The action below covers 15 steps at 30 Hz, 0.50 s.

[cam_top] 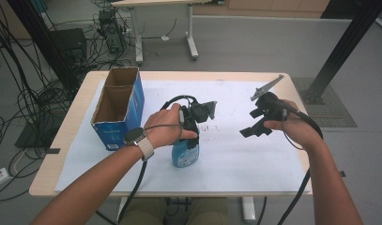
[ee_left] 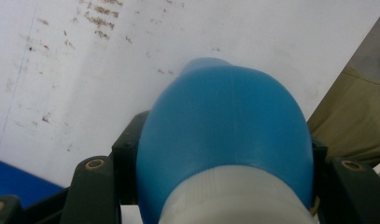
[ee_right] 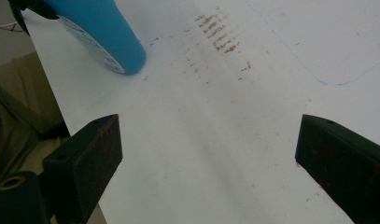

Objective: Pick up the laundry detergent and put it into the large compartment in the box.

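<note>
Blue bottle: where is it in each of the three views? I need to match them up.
High view: blue bottle stands low centre, clamped by the left gripper.
Left gripper view: it sits centre bottom, between the jaws.
Right gripper view: top left corner.
Shared landmark: the white sheet with brown smudges.

The left gripper (cam_top: 191, 133) squeezes the top of a blue bottle (cam_top: 183, 153). A blue box (cam_top: 120, 110) sits at its ten o'clock. The right gripper (cam_top: 255, 126) hangs wide apart at three o'clock.
</note>
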{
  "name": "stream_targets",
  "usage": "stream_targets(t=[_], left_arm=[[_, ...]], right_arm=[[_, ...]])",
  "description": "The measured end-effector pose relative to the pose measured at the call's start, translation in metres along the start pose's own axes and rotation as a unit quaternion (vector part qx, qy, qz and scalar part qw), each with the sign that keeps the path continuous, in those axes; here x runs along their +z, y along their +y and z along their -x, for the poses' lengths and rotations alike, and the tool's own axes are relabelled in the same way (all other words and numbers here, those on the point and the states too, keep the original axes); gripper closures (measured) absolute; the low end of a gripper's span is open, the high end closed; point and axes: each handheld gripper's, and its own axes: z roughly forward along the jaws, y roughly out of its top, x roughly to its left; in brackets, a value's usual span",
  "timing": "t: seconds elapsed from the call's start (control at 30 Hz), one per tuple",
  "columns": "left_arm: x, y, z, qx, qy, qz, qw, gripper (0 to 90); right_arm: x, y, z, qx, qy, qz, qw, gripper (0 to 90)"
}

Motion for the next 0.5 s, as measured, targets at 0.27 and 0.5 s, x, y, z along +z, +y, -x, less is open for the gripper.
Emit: stream_targets(t=[0.27,0.5], left_arm=[[0.0000,0.0001,0.0000,-0.001,0.000,0.000,1.0000,38.6],[0.0001,-0.0003,0.0002,-0.001,0.000,0.001,1.0000,38.6]], right_arm=[[0.0016,-0.0005,0.0005,-0.001,0.001,0.000,1.0000,7.2],[0.0022,0.0004,0.0002,-0.002,0.002,0.001,1.0000,7.2]])
